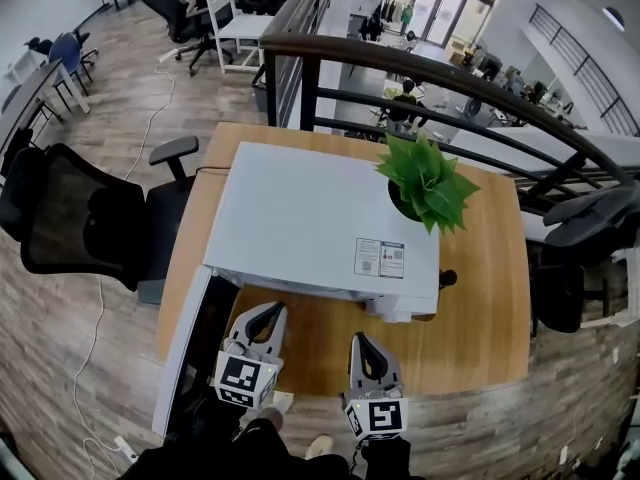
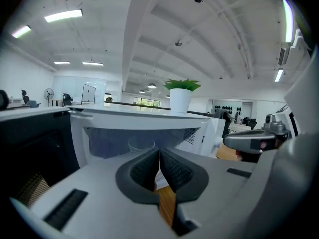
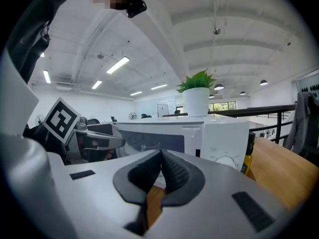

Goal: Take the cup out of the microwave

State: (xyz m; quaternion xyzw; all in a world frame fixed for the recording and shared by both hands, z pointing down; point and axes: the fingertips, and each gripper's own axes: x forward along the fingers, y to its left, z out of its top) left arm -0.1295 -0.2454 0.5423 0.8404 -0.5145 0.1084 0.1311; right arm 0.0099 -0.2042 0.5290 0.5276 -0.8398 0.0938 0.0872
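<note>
A white microwave (image 1: 320, 218) stands on a wooden table (image 1: 480, 308), its dark door (image 1: 190, 353) swung open to the left. Inside its cavity stands a clear cup (image 2: 141, 144), dimly seen in the left gripper view and faintly as the cup (image 3: 144, 146) in the right gripper view. Both grippers hang in front of the microwave, near the table's front edge, apart from the cup. My left gripper (image 1: 270, 313) (image 2: 159, 151) is shut with nothing in it. My right gripper (image 1: 360, 343) (image 3: 161, 154) is shut and empty too, facing the control panel (image 3: 227, 153) side.
A potted green plant (image 1: 425, 183) sits on top of the microwave at its right rear. A small yellow bottle (image 3: 247, 161) stands by the microwave's right side. Black office chairs (image 1: 80, 218) (image 1: 585, 258) flank the table; a dark railing (image 1: 450, 68) runs behind.
</note>
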